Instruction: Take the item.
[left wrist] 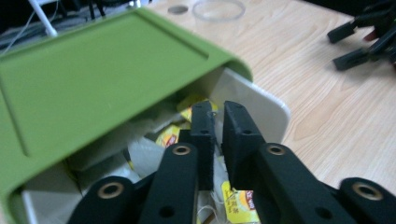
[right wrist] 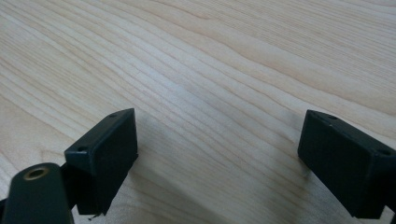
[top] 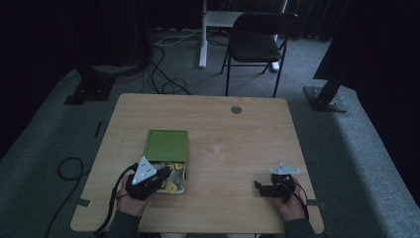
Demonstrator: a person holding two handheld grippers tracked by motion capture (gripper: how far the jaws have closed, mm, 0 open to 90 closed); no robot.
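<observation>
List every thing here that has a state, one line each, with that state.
Green lid: slid partway back, box open at the near end.
White box: holds yellow-tagged tea bags.
Left gripper: jaws nearly shut, inside the box.
Right gripper: jaws wide open, over bare table.

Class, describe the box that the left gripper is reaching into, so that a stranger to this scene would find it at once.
On the wooden table, look to the left half, just ahead of the left gripper. There sits a white box with a green sliding lid pushed partly back, showing yellow-labelled tea bags. Nothing else on the table is green.
</observation>
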